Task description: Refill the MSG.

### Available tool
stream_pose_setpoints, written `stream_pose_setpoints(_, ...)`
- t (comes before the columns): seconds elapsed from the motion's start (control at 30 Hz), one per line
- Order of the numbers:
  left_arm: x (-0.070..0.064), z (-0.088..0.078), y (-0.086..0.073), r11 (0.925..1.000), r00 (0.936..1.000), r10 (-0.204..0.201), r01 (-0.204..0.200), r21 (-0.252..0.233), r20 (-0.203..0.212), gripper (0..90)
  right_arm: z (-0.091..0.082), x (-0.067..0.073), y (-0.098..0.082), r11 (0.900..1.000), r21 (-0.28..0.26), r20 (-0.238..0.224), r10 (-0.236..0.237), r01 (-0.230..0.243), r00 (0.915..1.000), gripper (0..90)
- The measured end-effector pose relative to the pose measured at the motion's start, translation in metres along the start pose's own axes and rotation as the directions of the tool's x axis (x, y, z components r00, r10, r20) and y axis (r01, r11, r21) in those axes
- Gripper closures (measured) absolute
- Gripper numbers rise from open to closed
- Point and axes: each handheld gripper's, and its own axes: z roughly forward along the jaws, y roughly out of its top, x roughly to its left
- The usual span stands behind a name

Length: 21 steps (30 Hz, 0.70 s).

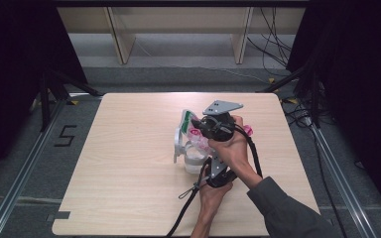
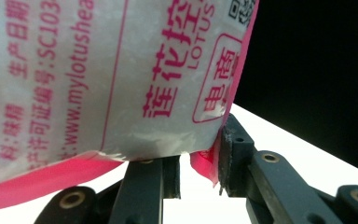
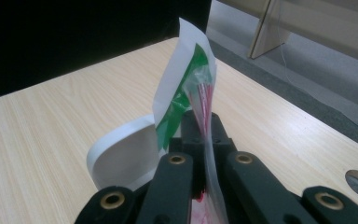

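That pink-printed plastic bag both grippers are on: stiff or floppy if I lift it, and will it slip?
Probably floppy: the bag is thin film that creases and bends where the right gripper pinches its top edge. Likely fairly heavy for its size, bulging with white granules. Possibly slippery, since the glossy film sits at the left gripper by a corner.

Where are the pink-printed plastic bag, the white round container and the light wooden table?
Pink-printed plastic bag (image 2: 121, 79), left gripper view, printed face.
White round container (image 3: 116, 161), right gripper view, inner wall.
Light wooden table (image 1: 129, 163), high view, bare top.
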Motion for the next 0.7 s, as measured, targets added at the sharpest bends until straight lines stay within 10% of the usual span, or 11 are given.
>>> stream_pose_setpoints(0.7, 0.0010, -0.0028, 0.0009, 1.0000, 0.9999, 0.003, -0.003, -0.005, 0.015, 72.5, 0.0039, 0.0014, 0.0019, 1.000, 0.001, -0.003, 0.003, -0.003, 1.0000, 90.0)
